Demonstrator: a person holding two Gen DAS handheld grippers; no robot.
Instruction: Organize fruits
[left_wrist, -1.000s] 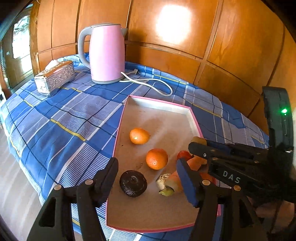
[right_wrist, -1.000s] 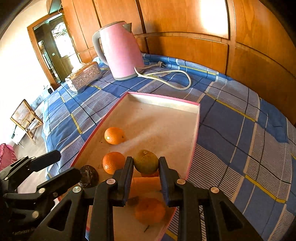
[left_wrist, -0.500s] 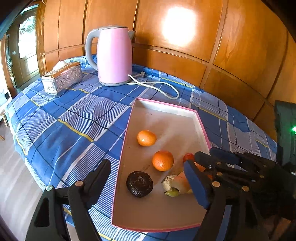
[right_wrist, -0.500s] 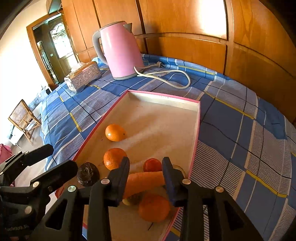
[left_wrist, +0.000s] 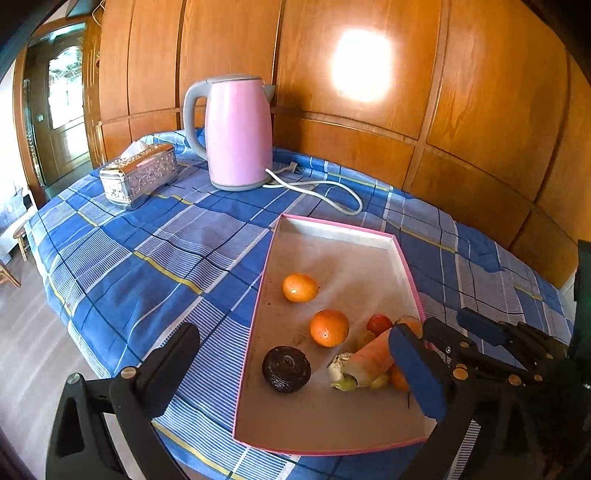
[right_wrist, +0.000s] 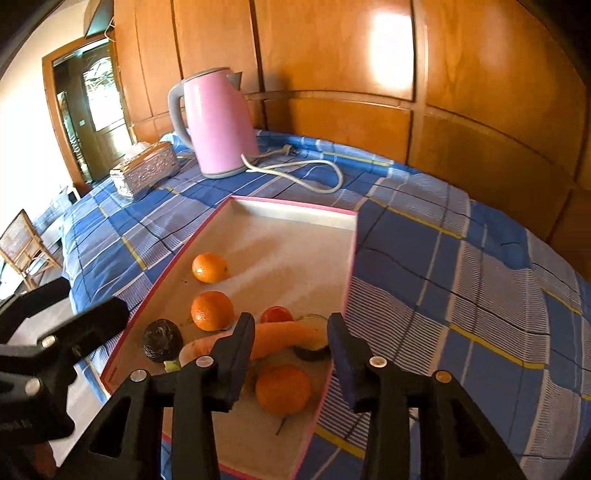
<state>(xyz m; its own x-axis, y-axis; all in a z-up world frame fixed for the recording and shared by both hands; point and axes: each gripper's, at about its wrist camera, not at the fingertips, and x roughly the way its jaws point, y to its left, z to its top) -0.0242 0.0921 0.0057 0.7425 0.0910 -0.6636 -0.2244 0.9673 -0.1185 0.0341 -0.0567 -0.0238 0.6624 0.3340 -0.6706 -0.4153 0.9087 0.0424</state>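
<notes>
A pink-rimmed tray (left_wrist: 255, 306) (right_wrist: 349, 258) on the checked cloth holds two oranges (left_wrist: 300, 287) (left_wrist: 329, 328), a dark round fruit (left_wrist: 286, 368), a carrot (left_wrist: 371, 360) (right_wrist: 280, 338), a red tomato (right_wrist: 276, 314), a greenish fruit (right_wrist: 314, 352) and one more orange (right_wrist: 282, 393). My left gripper (left_wrist: 291, 332) stands wide open above the tray's near left corner, its jaws still opening, with nothing gripped. Above the carrot and the near orange, my right gripper (right_wrist: 290, 325) is open and its jaws are opening too. Its pads touch none of the fruit.
A pink kettle (left_wrist: 238, 133) with a white cord (left_wrist: 332, 192) stands at the back of the table. A silver tissue box (left_wrist: 138, 175) sits to its left. Wood panelling closes off the back and right. The table's edge drops to the floor on the left, where a wicker chair (right_wrist: 22, 247) stands.
My right gripper let go of the greenish fruit, which now lies in the tray by the carrot, and drew back as its jaws widened. My left jaws spread much wider.
</notes>
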